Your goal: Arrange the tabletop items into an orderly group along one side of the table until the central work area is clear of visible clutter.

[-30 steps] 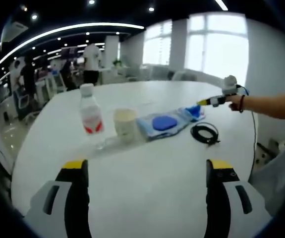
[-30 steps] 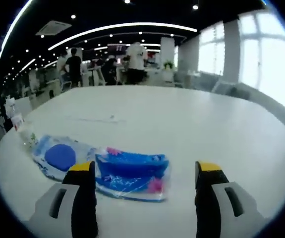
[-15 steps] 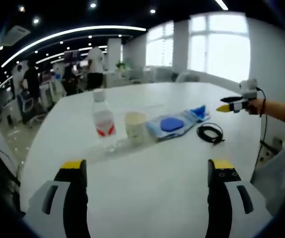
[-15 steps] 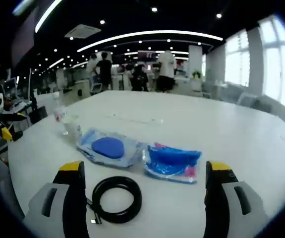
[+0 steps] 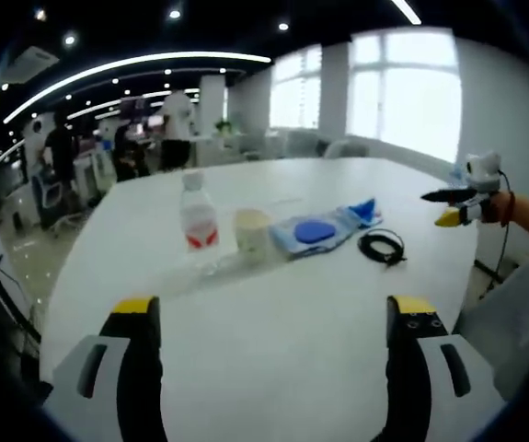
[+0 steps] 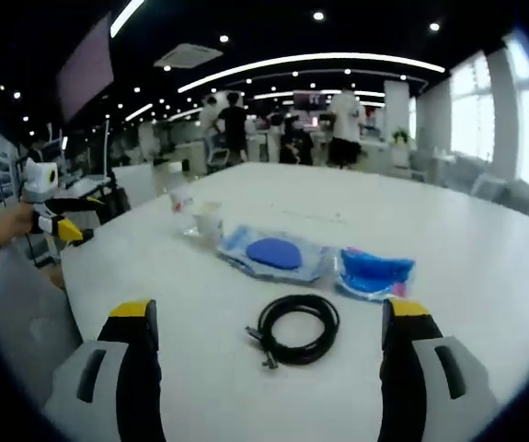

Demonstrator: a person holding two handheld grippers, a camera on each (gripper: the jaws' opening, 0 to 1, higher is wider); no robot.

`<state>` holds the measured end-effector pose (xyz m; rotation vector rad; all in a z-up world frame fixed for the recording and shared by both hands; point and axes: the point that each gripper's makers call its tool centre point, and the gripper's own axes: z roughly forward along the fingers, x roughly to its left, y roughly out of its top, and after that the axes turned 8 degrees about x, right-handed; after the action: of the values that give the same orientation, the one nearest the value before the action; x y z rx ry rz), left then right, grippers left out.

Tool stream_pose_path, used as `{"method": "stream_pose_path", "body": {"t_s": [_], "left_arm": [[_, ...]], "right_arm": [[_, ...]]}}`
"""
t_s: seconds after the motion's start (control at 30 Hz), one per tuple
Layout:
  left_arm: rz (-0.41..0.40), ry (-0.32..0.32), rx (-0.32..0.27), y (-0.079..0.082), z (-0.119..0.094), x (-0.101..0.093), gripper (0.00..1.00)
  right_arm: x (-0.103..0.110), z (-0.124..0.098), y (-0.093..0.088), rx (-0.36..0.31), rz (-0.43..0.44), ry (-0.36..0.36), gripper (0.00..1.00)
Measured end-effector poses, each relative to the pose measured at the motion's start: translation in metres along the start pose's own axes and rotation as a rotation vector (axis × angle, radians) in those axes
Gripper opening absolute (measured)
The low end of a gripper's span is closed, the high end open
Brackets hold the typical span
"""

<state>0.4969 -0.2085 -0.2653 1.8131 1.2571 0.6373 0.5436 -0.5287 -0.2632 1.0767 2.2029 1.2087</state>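
Observation:
On the white table [image 5: 273, 313] stand a clear water bottle with a red label [image 5: 198, 224] and a pale paper cup [image 5: 251, 234]. Right of them lie a clear packet holding a blue round pad [image 5: 312, 231], a blue packet [image 5: 365, 211] and a coiled black cable [image 5: 381, 245]. My left gripper [image 5: 270, 318] is open, well short of them. My right gripper [image 6: 270, 318] is open, with the black cable [image 6: 297, 328] just beyond its jaws. Past the cable lie the blue-pad packet [image 6: 274, 254], the blue packet [image 6: 373, 274], the cup [image 6: 210, 221] and the bottle [image 6: 181, 199]. The right gripper [image 5: 455, 206] appears at the far right of the left gripper view, the left gripper [image 6: 54, 226] at the left of the right gripper view.
The table is wide, white and rounded, with bare surface [image 6: 466, 276] around the row of items. Several people [image 6: 236, 124] stand among desks and chairs in the office behind. Bright windows [image 5: 402, 87] line one wall.
The right gripper has drawn back from the blue packet, so the cable and the whole row now lie before it. The left gripper view has shifted a little, with the items slightly farther off.

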Motion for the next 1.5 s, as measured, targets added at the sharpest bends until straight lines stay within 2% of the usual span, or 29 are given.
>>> {"method": "stream_pose_path", "body": {"t_s": [0.1, 0.33, 0.43, 0.53, 0.67, 0.93, 1.2, 1.5], "left_arm": [[-0.003, -0.006, 0.001, -0.003, -0.001, -0.005, 0.99], [-0.016, -0.007, -0.01, -0.008, -0.004, -0.012, 0.99], [-0.025, -0.003, -0.015, -0.013, -0.004, -0.013, 0.99], [-0.019, -0.002, 0.005, -0.018, -0.004, -0.013, 0.99], [-0.019, 0.01, -0.004, -0.015, -0.004, -0.012, 0.99], [-0.049, -0.008, -0.03, -0.008, -0.009, -0.019, 0.99], [-0.034, 0.028, -0.025, -0.01, -0.009, -0.009, 0.99], [-0.029, 0.035, -0.042, -0.007, -0.009, -0.006, 0.99]], "right_arm": [[0.015, -0.009, 0.001, -0.016, -0.002, 0.025, 1.0], [0.034, -0.025, -0.003, -0.039, 0.023, 0.051, 1.0], [0.038, -0.029, -0.01, -0.021, 0.011, 0.053, 1.0], [0.04, -0.032, -0.013, -0.02, 0.029, 0.058, 1.0], [0.041, -0.035, -0.013, -0.037, 0.046, 0.061, 1.0], [0.037, -0.036, -0.016, -0.058, 0.037, 0.054, 1.0], [0.025, -0.033, -0.017, -0.062, 0.031, 0.054, 1.0], [0.018, -0.032, -0.015, -0.073, 0.031, 0.052, 1.0]]}}
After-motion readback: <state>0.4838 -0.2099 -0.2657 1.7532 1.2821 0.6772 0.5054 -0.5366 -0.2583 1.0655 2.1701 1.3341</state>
